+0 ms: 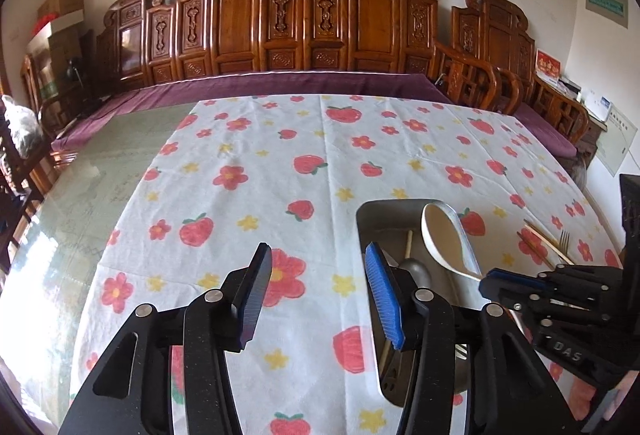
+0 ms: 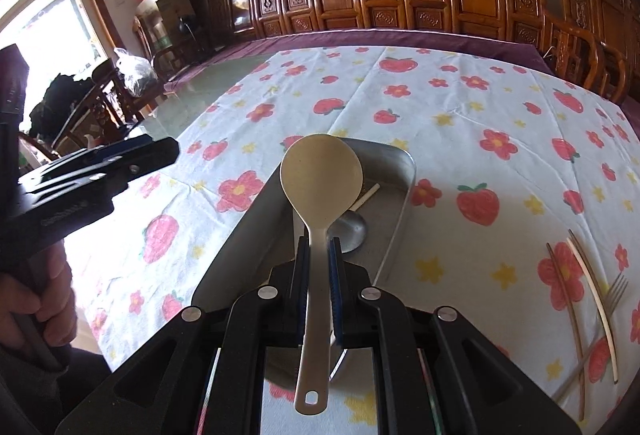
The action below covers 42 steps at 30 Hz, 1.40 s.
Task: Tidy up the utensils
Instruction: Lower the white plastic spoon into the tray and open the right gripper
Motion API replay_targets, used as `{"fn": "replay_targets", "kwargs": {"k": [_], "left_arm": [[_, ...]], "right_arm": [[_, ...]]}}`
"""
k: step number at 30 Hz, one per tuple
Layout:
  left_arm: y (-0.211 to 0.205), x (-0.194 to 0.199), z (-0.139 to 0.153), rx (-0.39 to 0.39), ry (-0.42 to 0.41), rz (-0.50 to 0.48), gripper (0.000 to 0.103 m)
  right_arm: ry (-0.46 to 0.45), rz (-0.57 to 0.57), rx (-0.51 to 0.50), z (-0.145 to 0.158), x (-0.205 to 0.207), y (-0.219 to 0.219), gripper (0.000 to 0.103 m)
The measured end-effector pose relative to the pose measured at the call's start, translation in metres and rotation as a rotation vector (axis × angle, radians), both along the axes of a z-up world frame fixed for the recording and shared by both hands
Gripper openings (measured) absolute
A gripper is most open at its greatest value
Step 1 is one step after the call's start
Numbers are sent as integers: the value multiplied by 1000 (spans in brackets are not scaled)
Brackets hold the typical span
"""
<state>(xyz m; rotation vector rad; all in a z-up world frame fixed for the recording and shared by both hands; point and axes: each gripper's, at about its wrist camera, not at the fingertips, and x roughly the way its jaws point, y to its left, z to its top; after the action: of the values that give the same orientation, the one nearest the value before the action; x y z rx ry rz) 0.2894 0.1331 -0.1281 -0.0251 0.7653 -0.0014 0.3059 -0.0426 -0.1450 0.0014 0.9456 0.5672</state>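
The tablecloth (image 2: 460, 123) is white with red strawberries, red flowers and yellow stars. The rice spoon (image 2: 320, 179) is beige, and the tray (image 2: 400, 203) is grey metal.

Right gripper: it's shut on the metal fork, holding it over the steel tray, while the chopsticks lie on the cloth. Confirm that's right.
Not quite: the right gripper is shut on a beige rice paddle, not the fork. The right wrist view shows its handle pinched between the pads, over the steel tray. The fork lies on the cloth beside the chopsticks.
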Motion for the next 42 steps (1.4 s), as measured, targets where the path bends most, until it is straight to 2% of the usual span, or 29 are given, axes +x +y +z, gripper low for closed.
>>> {"fn": "replay_targets", "kwargs": {"k": [7, 18, 25, 30, 35, 36, 38, 42], "left_arm": [[9, -1, -1, -10, 6, 19, 46], [3, -1, -3, 0, 12, 9, 47], [2, -1, -3, -2, 13, 9, 47], [2, 0, -4, -5, 14, 6, 46], [-5, -1, -2, -10, 12, -2, 47], [-8, -1, -2, -14, 12, -7, 48], [-13, -1, -1, -10, 8, -11, 64], [-30, -3, -1, -8, -8, -28, 77]], "right_arm": [[25, -1, -23, -18, 15, 23, 11], [89, -20, 30, -32, 31, 28, 11], [82, -31, 23, -33, 32, 32, 11], [94, 10, 48, -33, 27, 34, 12], [45, 43, 49, -16, 13, 13, 12], [32, 48, 44, -11, 9, 5, 12], [5, 50, 33, -3, 0, -16, 12], [-45, 26, -22, 5, -13, -65, 12]]}}
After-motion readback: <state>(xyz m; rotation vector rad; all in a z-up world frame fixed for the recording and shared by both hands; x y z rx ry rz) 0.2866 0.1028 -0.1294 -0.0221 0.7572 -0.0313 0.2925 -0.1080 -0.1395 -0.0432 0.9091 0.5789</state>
